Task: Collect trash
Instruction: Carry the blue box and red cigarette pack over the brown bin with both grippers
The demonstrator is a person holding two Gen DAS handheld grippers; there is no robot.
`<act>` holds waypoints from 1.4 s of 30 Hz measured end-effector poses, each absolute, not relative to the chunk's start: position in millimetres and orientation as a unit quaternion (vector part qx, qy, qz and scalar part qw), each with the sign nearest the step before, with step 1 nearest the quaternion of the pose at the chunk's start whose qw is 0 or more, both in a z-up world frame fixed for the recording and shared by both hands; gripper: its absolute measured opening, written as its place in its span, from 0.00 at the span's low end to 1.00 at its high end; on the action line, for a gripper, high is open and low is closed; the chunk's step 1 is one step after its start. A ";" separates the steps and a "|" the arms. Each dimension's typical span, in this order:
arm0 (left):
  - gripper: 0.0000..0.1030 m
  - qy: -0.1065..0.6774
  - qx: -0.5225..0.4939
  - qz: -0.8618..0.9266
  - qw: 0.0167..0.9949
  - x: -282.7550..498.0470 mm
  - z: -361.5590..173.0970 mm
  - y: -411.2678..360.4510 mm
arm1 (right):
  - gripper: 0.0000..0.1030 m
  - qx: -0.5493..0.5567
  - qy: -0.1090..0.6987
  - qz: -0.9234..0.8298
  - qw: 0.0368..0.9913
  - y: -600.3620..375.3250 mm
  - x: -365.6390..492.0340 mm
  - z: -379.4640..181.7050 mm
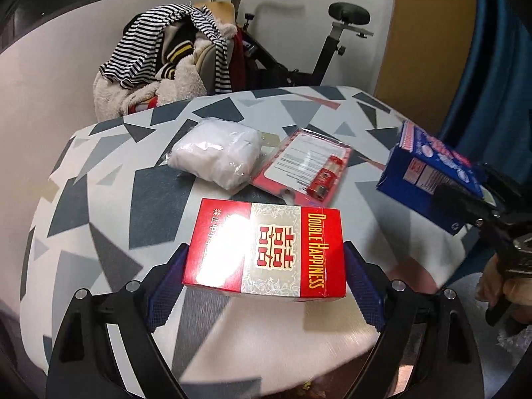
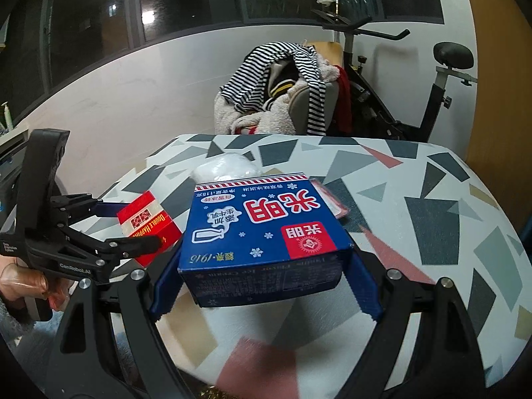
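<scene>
My left gripper (image 1: 264,266) is shut on a red Double Happiness cigarette box (image 1: 266,249), held above the patterned table (image 1: 99,199). My right gripper (image 2: 262,276) is shut on a blue ice-cream carton (image 2: 262,229), also lifted above the table. In the left wrist view the blue carton (image 1: 429,179) and the right gripper (image 1: 472,206) show at the right. In the right wrist view the red box (image 2: 149,226) and the left gripper (image 2: 126,229) show at the left. A white plastic-wrapped bundle (image 1: 216,153) and a red blister pack (image 1: 306,169) lie on the table.
Beyond the table's far edge stands a chair piled with striped and fleecy clothes (image 1: 166,63), with an exercise bike (image 1: 319,50) behind it. A white wall and dark windows (image 2: 166,0) lie behind. A blue curtain (image 1: 488,66) hangs at the right.
</scene>
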State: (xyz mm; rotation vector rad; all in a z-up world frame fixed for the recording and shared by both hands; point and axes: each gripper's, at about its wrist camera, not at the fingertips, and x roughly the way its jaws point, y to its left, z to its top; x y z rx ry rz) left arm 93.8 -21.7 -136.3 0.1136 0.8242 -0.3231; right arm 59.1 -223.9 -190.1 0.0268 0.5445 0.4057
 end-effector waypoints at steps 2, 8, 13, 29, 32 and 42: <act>0.84 0.393 0.048 -0.161 0.904 75.0 -133.3 -18.4 | 0.81 0.011 0.268 0.203 0.942 -222.2 47.0 -189.5; 0.84 0.385 0.042 -0.177 0.905 24.8 -135.4 -14.2 | 0.81 0.007 0.274 0.216 0.937 -214.8 15.6 -193.7; 0.84 0.380 0.038 -0.188 0.905 -17.7 -141.8 -7.8 | 0.81 0.014 0.287 0.234 0.929 -214.0 -13.6 -205.1; 0.84 0.376 0.010 -0.156 0.913 -73.3 -165.2 30.8 | 0.81 -0.098 0.407 0.357 0.835 -149.0 -61.3 -290.0; 0.84 0.376 -0.003 -0.152 0.914 -71.7 -170.3 32.3 | 0.81 -0.108 0.438 0.347 0.822 -139.5 -54.8 -302.6; 0.84 0.387 -0.019 -0.144 0.910 -66.5 -193.0 36.5 | 0.81 -0.115 0.513 0.277 0.804 -133.1 -35.8 -343.4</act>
